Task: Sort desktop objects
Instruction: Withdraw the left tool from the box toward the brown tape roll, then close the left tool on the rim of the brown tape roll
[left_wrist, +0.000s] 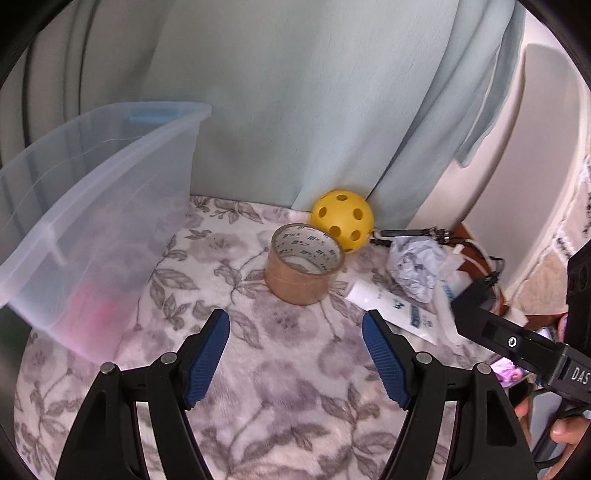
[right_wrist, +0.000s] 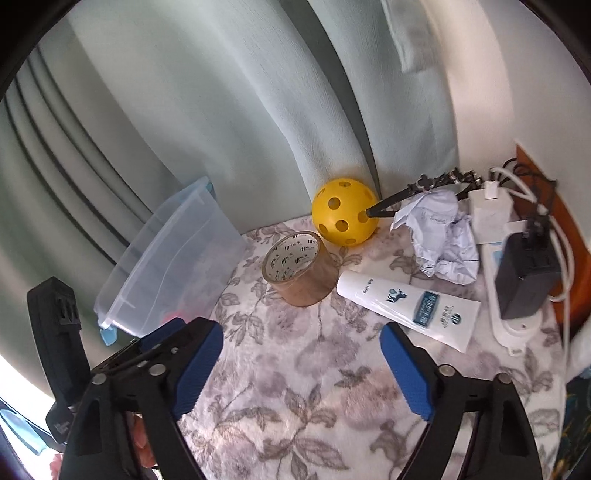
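Note:
A brown tape roll (left_wrist: 304, 264) stands on the floral cloth, with a yellow holed ball (left_wrist: 342, 219) behind it, a white tube (left_wrist: 393, 308) to its right and crumpled paper (left_wrist: 417, 269) beyond. My left gripper (left_wrist: 295, 325) is open and empty, just short of the tape roll. In the right wrist view the tape roll (right_wrist: 301, 267), ball (right_wrist: 345, 212), tube (right_wrist: 410, 308) and paper (right_wrist: 441, 236) lie ahead of my right gripper (right_wrist: 301, 347), which is open and empty. A clear plastic bin (left_wrist: 92, 221) stands at the left, with something pink inside.
A curtain (left_wrist: 295, 92) hangs behind the objects. A white power strip (right_wrist: 517, 295) with a black adapter and cables lies at the right, against the wall. The clear bin also shows in the right wrist view (right_wrist: 173, 258). The right gripper's body (left_wrist: 517, 343) reaches in from the right.

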